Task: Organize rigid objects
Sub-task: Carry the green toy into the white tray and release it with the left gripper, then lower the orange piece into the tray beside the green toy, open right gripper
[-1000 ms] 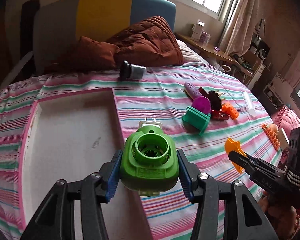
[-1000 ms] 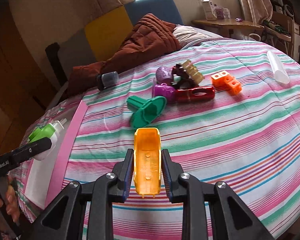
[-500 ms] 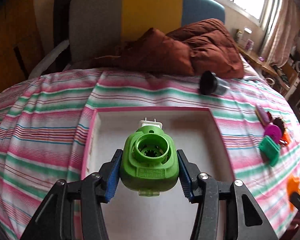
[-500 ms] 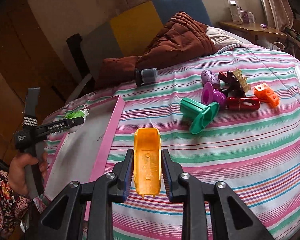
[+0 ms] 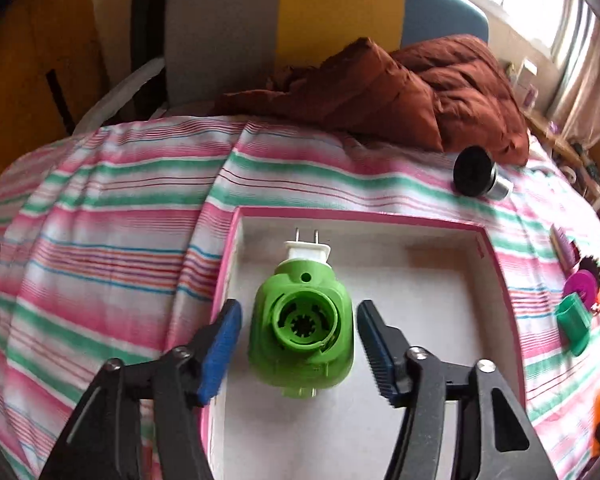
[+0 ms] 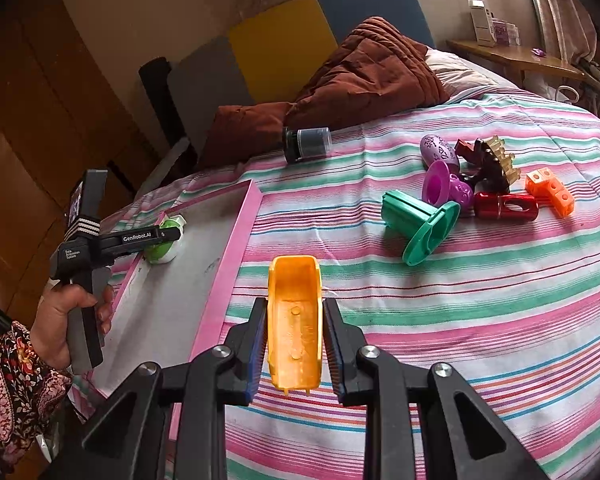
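The left gripper point(image 5: 298, 342) is held over the pink-rimmed tray point(image 5: 496, 264) with its fingers point(image 5: 220, 344) spread apart, a gap being visible on each side of the green plug-in device point(image 5: 302, 332). The device is seen inside the tray, close to the tray's left rim, with its white plug end point(image 5: 307, 250) and two metal prongs turned toward the tray's far rim. Whether it is fully resting on the tray floor cannot be told.

The right gripper point(image 6: 295, 344) is closed on an orange scoop-shaped piece point(image 6: 295, 320), which is clamped between the two fingers and held above the striped bedspread point(image 6: 460, 300), just right of the tray point(image 6: 236, 248).

Further right of the tray, on the bed, a cluster of objects is gathered: a green spool point(image 6: 420, 226), a purple funnel-shaped piece point(image 6: 440, 186), a red cylinder point(image 6: 504, 206), an orange block point(image 6: 550, 192), a purple egg point(image 6: 440, 150) and a dark toy with a gold crown point(image 6: 490, 160). A dark-capped jar point(image 6: 306, 144) is laid on its side beyond the tray's far right corner, beside a brown quilt point(image 6: 364, 80).
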Motion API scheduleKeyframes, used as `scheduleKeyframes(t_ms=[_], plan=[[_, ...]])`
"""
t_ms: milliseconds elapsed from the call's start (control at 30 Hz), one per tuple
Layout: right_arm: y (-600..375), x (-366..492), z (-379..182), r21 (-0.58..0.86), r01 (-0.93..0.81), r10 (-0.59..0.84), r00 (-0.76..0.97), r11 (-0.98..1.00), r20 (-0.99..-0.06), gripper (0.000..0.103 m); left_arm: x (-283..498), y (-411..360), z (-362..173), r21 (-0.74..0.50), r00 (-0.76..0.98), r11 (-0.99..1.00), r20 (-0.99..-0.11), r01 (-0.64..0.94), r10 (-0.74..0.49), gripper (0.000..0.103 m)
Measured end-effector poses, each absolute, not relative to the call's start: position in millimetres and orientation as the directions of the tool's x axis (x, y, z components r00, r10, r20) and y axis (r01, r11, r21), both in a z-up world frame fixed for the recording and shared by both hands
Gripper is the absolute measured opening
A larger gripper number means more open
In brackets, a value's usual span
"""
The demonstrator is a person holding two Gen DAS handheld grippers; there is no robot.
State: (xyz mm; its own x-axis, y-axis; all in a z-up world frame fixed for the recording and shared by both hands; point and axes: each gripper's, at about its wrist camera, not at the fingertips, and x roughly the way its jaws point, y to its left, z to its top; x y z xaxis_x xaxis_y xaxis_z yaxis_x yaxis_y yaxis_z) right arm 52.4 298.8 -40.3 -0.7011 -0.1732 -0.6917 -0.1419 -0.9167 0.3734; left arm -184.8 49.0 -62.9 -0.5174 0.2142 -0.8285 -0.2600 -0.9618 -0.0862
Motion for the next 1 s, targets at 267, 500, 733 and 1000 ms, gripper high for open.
scheduleKeyframes(t_ms=[267,500,733,1000], plan=[[287,44,-41,0.391,-0.114,-0.209,-0.693,-0.913,-0.69,0.026,-141,23,-39,-0.218,-0.566,-0.956,-0.771,-0.195,0.292,0.088],[266,30,-36,0.384,-0.059,-0.241,-0.688,-0.922,-0.685,0.026,-92,15,-33,-0.237,-0.581,-0.954,-0.757,-0.183,0.299,0.094],[245,17,-35,0.379,-0.015,-0.271,-0.671,-0.925,-0.69,0.026,-53,14,-37,-0.202,-0.594,-0.962,-0.756,-0.184,0.273,0.094],[231,-2,-37,0.351,-0.008,-0.263,-0.648,-0.936,-0.714,0.026,-28,8,-43,-0.197,-0.602,-0.965,-0.755,-0.174,0.262,0.094]])
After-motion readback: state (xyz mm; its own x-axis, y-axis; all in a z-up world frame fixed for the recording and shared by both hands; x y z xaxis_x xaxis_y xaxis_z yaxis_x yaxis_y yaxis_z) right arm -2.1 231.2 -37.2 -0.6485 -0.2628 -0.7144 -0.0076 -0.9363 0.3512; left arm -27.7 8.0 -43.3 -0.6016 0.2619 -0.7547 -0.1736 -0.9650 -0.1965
